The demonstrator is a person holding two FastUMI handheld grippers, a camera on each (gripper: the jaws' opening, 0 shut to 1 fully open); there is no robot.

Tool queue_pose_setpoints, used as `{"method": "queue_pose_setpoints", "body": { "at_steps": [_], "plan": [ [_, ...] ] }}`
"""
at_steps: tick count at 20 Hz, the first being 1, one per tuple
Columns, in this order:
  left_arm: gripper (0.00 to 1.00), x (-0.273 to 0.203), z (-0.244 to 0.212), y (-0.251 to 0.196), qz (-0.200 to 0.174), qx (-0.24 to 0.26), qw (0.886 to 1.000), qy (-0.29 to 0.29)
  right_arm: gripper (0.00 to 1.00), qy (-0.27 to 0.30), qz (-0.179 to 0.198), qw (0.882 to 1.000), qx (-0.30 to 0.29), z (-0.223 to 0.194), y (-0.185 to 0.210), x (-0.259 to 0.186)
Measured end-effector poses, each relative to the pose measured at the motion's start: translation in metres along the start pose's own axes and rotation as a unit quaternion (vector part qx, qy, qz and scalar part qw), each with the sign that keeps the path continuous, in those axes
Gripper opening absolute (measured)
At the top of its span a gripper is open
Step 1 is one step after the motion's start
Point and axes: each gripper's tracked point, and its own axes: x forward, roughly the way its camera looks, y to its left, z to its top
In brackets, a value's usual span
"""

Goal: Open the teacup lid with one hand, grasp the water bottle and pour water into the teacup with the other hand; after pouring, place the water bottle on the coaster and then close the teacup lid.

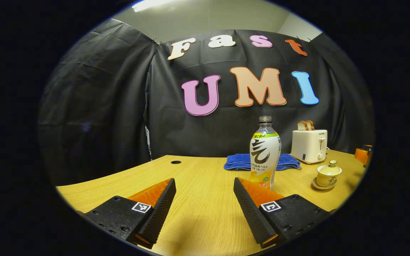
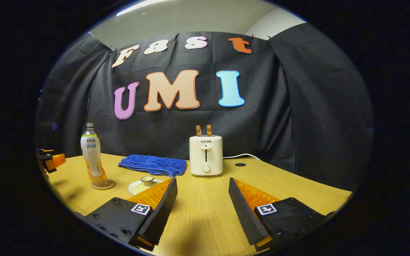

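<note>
The water bottle (image 1: 265,153) stands upright with no cap, just beyond my left gripper (image 1: 204,183), which is open and empty; its base is hidden behind one finger. In the right gripper view the bottle (image 2: 93,156) rests on a round coaster (image 2: 102,185) at the far left. The pale yellow teacup (image 1: 329,172) sits on its saucer (image 1: 320,185) with the lid on. My right gripper (image 2: 201,183) is open above the table, and the lidded teacup (image 2: 147,179) peeks out just past its left finger.
A white toaster (image 2: 206,154) with two bread slices stands at the back, its cable (image 2: 242,155) trailing right. A folded blue towel (image 2: 153,164) lies beside it. The wooden table (image 1: 198,213) has a small hole (image 1: 175,162). The other gripper (image 2: 50,160) shows at the left edge.
</note>
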Motion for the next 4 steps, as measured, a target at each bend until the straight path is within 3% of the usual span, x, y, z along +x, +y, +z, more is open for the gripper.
{"method": "queue_pose_setpoints", "body": {
  "at_steps": [4],
  "plan": [
    [0.95,-0.0003,-0.0002,0.0001,0.000,0.000,1.000,0.000,0.92,0.000,0.000,1.000,0.000,-0.0003,0.0000,0.0005]
  ]
}}
